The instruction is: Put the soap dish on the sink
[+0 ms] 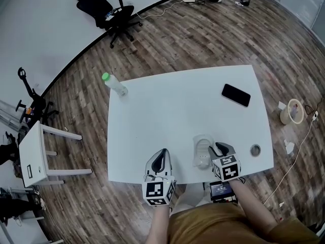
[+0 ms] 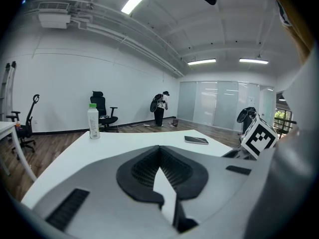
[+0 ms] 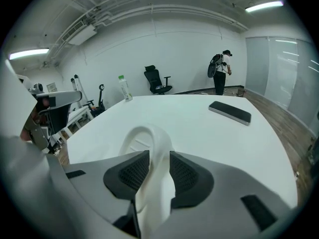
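Note:
The white soap dish [image 1: 202,153] is at the near edge of the white table [image 1: 172,105], a little right of centre. My right gripper [image 1: 219,148] is shut on its right rim; in the right gripper view the dish [image 3: 147,142] stands tilted on edge between the black pads [image 3: 130,176]. My left gripper [image 1: 161,154] hovers over the near table edge to the left of the dish, shut with nothing in it; its pads [image 2: 144,169] meet at the tips. No sink shows in any view.
A black phone [image 1: 235,95] lies at the table's far right, a green-capped bottle [image 1: 115,85] stands at its far left corner, and a small grey round thing [image 1: 255,149] sits near the right edge. A small white side table [image 1: 35,154] and an office chair [image 1: 109,11] stand on the wooden floor.

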`<state>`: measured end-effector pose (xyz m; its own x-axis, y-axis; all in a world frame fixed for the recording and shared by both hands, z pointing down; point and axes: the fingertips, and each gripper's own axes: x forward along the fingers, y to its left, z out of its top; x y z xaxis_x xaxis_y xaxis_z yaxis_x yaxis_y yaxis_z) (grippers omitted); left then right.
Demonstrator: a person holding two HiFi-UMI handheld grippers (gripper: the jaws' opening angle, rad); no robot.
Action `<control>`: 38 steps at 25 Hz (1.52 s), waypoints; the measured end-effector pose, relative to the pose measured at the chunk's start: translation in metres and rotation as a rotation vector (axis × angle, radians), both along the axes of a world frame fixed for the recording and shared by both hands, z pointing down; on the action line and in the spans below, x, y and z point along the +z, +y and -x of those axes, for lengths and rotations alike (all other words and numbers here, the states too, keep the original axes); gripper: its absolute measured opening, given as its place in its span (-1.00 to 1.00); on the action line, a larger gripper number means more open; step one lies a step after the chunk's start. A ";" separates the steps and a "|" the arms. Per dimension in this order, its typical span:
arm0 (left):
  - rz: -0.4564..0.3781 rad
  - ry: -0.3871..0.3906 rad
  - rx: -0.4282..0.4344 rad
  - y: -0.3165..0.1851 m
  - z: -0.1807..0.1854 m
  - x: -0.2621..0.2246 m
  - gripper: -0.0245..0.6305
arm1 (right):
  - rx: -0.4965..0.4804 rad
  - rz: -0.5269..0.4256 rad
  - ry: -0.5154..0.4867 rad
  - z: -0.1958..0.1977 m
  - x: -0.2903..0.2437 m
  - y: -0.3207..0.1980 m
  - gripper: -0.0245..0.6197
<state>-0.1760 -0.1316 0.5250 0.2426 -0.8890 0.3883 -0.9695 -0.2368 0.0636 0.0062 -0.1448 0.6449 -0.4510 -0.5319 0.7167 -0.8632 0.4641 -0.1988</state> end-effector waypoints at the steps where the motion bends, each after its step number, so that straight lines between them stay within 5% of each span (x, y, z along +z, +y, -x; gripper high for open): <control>1: -0.001 0.002 0.002 0.000 -0.001 -0.001 -0.90 | 0.006 0.001 0.003 -0.002 -0.001 0.001 -0.53; 14: -0.001 0.042 -0.012 0.005 -0.005 -0.004 -0.90 | 0.023 -0.062 -0.015 -0.011 -0.021 0.008 -0.54; 17: -0.004 0.046 -0.017 0.007 -0.001 -0.005 -0.90 | 0.022 -0.127 0.019 -0.013 -0.032 0.006 -0.90; 26: -0.022 0.066 -0.013 0.009 -0.004 -0.013 -0.90 | 0.025 -0.201 -0.007 -0.011 -0.062 0.007 -0.90; 38: -0.119 0.040 0.004 0.014 -0.010 -0.060 -0.90 | 0.068 -0.479 -0.103 -0.023 -0.159 0.007 -0.90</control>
<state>-0.1655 -0.1178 0.4649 0.2592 -0.9273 0.2701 -0.9658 -0.2486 0.0736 0.0290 -0.1383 0.4857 -0.4595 -0.8215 0.3376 -0.8818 0.4674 -0.0628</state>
